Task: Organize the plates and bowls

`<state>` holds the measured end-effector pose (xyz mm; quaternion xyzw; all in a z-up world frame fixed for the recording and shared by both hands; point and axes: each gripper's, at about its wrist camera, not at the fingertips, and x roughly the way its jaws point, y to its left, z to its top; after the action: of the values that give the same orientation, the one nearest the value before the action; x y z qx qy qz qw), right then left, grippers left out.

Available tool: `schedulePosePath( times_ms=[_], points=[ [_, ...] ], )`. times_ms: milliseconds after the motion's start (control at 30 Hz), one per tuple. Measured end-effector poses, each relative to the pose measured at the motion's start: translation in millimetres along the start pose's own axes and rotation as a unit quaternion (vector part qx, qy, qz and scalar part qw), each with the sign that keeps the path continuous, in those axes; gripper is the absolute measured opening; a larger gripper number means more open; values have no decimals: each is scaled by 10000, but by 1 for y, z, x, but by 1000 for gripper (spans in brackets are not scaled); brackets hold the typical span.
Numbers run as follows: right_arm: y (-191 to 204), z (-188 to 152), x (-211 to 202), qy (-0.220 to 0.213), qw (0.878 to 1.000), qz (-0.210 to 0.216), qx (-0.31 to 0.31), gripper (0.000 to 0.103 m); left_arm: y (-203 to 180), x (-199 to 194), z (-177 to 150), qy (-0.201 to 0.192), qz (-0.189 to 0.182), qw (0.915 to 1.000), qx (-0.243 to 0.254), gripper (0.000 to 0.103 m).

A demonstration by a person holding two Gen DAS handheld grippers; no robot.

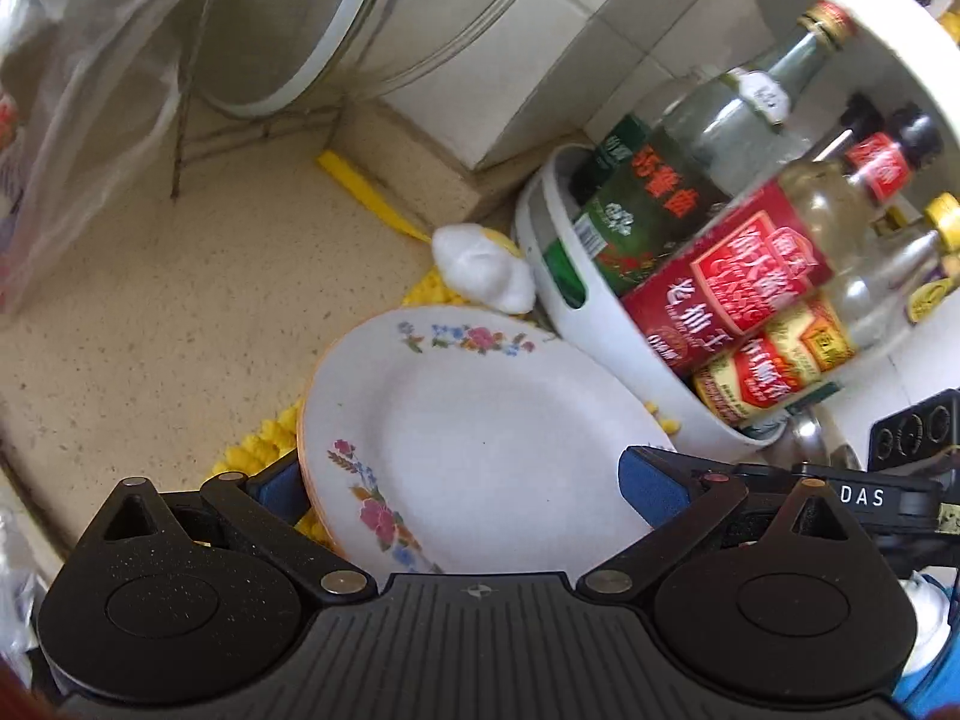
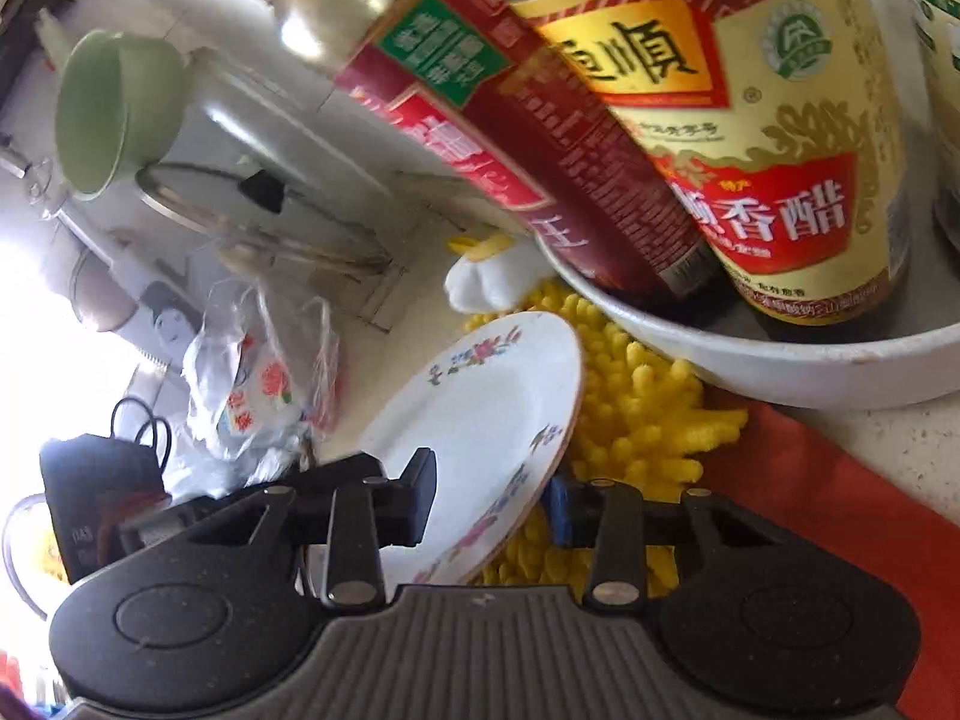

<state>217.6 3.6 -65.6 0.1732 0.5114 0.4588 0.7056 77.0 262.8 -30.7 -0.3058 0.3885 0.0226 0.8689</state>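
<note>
**plate_nerd:** Looking nearest the cameras first: the left gripper [image 1: 474, 489] has its blue pads spread wide, one on each side of the floral plate [image 1: 480, 438], and neither looks pressed against it. The right gripper [image 2: 489, 495] is the one doing the work, I think. In its own view the plate [image 2: 480, 438] is tilted up on edge with the rim sitting between the black pad and the blue one. Looks clamped on the rim, or very nearly so; I can't see daylight there, but it's blurry.

**umi_dave:** Agreed. Where's the plate though, lifted or resting?

**plate_nerd:** Can't tell for sure. It's over the yellow chenille mat [image 2: 636, 420], low edge hidden behind the fingers. Just behind it is the white basin [image 2: 780, 366] full of sauce bottles [image 2: 774, 138], with a white stuffed toy [image 1: 486, 270] near the far rim, then the speckled counter [image 1: 150, 300] and tiled wall further back.

**umi_dave:** How would you expect it to handle?

**plate_nerd:** My guess: glazed ceramic, so stiff, a bit heavy for a rim pinch, slick, and chippable. I'd grip the flat rim band, deep enough that the pads sit past the orange edge line, and support the opposite side with the left tongs. The basin is close, so swinging it that way risks a knock.
</note>
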Motion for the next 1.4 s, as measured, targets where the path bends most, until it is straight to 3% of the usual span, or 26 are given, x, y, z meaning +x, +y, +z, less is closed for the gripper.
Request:
schedulePosePath(
  times_ms=[100, 267, 367, 533, 700, 767, 900, 1033, 1167, 1267, 1400],
  points=[
    [-4, -8, -1, 137, 9998, -3, 168, 37, 4, -4, -3, 99, -288, 9993, -225, 102],
    [-20, -10, 6, 316, 9975, 237, 578, 37, 13, 10, -8, 322, -283, 9984, -371, 102],
    [-34, -7, 10, 296, 9925, 509, 1070, 38, 18, 17, 3, 220, -389, 9981, -432, 103],
    [-39, -5, 13, 357, 9901, 586, 1225, 38, 20, 25, 12, 15, -342, 9988, -363, 103],
    [-17, -7, 2, 156, 9979, 224, 588, 38, 3, 15, 1, 17, -122, 9999, 33, 102],
    [-12, -7, -3, 82, 9983, 294, 500, 38, -2, 8, -3, -32, -110, 9998, 134, 102],
    [-3, -9, -8, 70, 9990, 334, 286, 38, -4, -7, -3, -258, -419, 9988, 42, 102],
    [0, -12, -3, 129, 9994, 248, 183, 37, -11, -5, -7, -214, -549, 9981, 179, 102],
    [-23, -10, 7, 204, 9951, 471, 844, 38, 5, 15, -6, 121, -578, 9977, -318, 100],
    [-36, -6, 7, 84, 9902, 647, 1231, 41, 14, 19, 0, 110, -695, 9956, -613, 102],
    [-41, 1, 8, 160, 9864, 798, 1429, 50, 21, 24, 9, 31, -493, 9958, -771, 103]
  ],
)
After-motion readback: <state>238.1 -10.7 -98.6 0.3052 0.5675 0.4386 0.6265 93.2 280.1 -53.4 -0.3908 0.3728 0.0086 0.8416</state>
